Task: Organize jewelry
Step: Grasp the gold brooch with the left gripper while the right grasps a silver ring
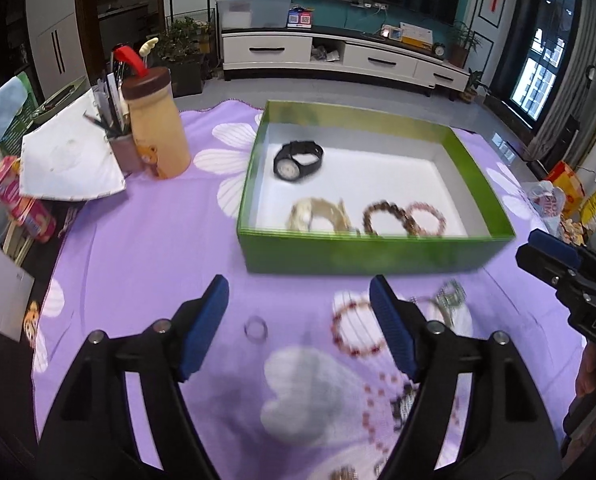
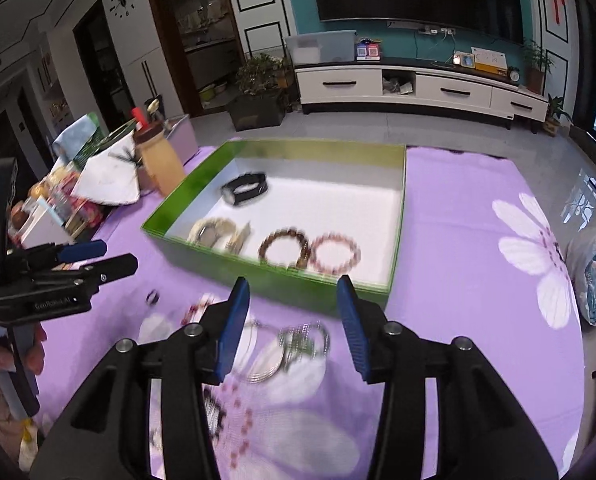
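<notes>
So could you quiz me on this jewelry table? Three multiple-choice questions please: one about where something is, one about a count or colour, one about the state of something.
1. Where does the black watch lie?
A. On the purple cloth
B. Inside the green box
C. Between gripper fingers

2. How many beaded bracelets lie inside the box?
A. Two
B. Four
C. None

3. How does the right gripper stand?
A. Shut on a ring
B. Shut on nothing
C. Open, holding nothing

Answers:
1. B: the watch rests on the box's white floor, toward its far end.
2. A: a brown beaded bracelet and a pink beaded bracelet sit side by side by the near wall.
3. C: its blue pads stand wide apart above the silver jewelry on the cloth.
</notes>
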{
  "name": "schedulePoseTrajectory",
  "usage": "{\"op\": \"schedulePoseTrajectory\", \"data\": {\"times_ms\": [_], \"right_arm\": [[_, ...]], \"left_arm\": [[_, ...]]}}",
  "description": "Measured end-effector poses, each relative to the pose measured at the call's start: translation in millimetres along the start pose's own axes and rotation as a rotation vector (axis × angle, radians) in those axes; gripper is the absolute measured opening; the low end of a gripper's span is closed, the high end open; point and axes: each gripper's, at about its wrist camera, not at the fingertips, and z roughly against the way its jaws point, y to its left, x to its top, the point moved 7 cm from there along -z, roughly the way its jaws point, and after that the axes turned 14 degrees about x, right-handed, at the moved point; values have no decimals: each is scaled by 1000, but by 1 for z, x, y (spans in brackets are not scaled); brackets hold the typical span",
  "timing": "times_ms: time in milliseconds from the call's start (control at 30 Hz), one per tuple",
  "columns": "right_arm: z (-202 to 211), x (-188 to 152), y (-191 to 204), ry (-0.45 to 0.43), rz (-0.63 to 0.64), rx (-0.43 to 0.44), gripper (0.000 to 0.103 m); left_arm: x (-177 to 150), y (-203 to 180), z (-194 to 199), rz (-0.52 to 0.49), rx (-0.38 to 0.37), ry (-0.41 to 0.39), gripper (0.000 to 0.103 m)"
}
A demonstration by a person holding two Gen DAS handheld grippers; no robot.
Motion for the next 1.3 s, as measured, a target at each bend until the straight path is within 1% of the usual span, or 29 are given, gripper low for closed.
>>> {"op": "schedulePoseTrajectory", "data": {"times_ms": [233, 400, 533, 700, 800, 933, 1033, 1100, 1133, 1167, 1200, 1267, 1300], "right_arm": [[11, -47, 33, 63, 39, 58, 46], [9, -82, 59, 127, 69, 105, 46], [3, -108, 77, 178, 92, 143, 46], [-10, -136, 96, 242, 129, 180, 46], [-21, -147, 106, 267, 149, 199, 46], [-36, -153, 114, 285, 185, 203, 46], [-49, -153, 121, 283, 238, 183, 46], [-54, -152, 124, 268, 274, 159, 43], [-55, -152, 124, 263, 288, 148, 35], [-57, -151, 125, 257, 308, 124, 26], [-58, -150, 125, 253, 313, 122, 21], [-58, -149, 123, 251, 304, 124, 21], [-57, -149, 121, 248, 300, 111, 21]], "left_arm": [[-55, -1, 23, -32, -33, 25, 74], [-91, 0, 30, -53, -29, 44, 74], [-113, 2, 33, -73, -41, 53, 74], [-135, 5, 35, -79, -74, 67, 74], [-143, 6, 36, -72, -90, 70, 74], [-152, 13, 37, -49, -100, 73, 74], [-157, 17, 36, -44, -95, 81, 74], [-159, 19, 35, -44, -94, 83, 74], [-159, 19, 34, -45, -95, 84, 74], [-159, 18, 34, -45, -98, 85, 74], [-159, 16, 33, -46, -102, 85, 74], [-158, 11, 32, -56, -111, 84, 74], [-158, 8, 32, -62, -113, 83, 74]]}}
